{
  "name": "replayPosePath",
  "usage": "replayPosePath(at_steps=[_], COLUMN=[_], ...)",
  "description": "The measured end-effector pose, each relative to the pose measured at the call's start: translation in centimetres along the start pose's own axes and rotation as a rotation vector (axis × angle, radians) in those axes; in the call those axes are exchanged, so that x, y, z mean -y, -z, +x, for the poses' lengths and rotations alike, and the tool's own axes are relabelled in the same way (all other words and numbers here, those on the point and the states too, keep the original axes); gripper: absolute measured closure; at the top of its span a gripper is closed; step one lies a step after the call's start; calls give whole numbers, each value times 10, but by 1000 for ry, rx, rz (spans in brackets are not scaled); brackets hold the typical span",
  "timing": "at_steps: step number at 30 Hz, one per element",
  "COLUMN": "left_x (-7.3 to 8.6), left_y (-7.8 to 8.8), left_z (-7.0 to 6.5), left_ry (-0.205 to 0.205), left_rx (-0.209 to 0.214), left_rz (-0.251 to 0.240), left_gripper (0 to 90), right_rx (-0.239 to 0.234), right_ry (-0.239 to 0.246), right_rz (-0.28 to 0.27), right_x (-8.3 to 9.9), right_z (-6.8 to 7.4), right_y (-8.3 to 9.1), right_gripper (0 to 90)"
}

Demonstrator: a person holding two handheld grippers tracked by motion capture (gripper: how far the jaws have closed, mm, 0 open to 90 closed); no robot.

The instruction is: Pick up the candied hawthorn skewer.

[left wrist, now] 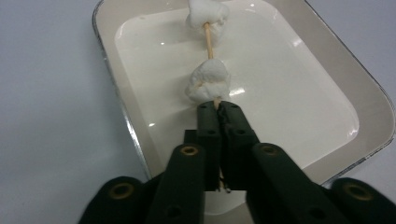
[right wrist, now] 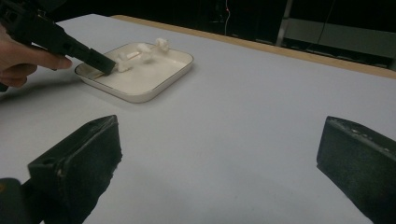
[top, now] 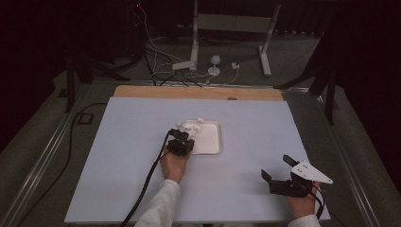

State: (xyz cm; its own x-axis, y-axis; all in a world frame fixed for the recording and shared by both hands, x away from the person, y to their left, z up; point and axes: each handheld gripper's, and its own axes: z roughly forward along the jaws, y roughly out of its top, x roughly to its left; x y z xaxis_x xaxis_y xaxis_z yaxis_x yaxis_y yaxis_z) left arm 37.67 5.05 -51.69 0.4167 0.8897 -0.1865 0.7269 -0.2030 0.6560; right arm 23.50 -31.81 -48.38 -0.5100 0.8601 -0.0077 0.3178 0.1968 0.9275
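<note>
Now, step in hand: a thin wooden stick [left wrist: 209, 41] with marshmallows on it is being held over the white tray [left wrist: 369, 107]; this looks like the holding part of the job, either lifting the stick out or setting it down.
Left gripper: the left gripper [left wrist: 218, 108] has its jaws pressed together, and the bare end of the stick is pinched between them.
Stick: it is pointed away from the jaws, over the middle of the tray, and whether it touches the tray floor cannot be told.
Marshmallows: one marshmallow [left wrist: 208, 82] is seen just beyond the jaw tips, and another one [left wrist: 207, 15] is seen farther up the stick near the far rim.
Tray: it is set on the pale table [top: 118, 142], near the middle, just in front of the left hand [top: 173, 166].
Right gripper: the right gripper [top: 278, 169] is held low over the table near the person's side, well apart from the tray; its jaws are spread wide and nothing is held.
Next move: a steady, soft grip is likely needed, because the stick is thin and could be turned or dropped.
Care: the marshmallows are soft, so they should not be squashed or pushed off.
</note>
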Motion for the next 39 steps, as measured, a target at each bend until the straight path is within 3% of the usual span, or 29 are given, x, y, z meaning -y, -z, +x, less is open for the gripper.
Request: replayPosePath(at_steps=[5, 12, 23, 28, 39], left_x=[-1, -2, 2, 2, 4], left_y=[2, 14, 14, 17, 37], left_z=[5, 4, 11, 12, 17], left_ry=[35, 33, 57, 52, 61], left_rx=[44, 83, 129, 129, 166], left_rz=[8, 15, 83, 80, 17], left_gripper=[900, 900, 893, 900, 900], right_rx=[0, 2, 3, 4, 3], right_ry=[0, -2, 1, 0, -2], right_rz=[1, 2, 9, 8, 7], right_x=[0, 0, 1, 1, 0], right_z=[0, -1, 0, 0, 0], right_y=[0, 0, -1, -1, -1], right_gripper=[0, 0, 0, 0, 0])
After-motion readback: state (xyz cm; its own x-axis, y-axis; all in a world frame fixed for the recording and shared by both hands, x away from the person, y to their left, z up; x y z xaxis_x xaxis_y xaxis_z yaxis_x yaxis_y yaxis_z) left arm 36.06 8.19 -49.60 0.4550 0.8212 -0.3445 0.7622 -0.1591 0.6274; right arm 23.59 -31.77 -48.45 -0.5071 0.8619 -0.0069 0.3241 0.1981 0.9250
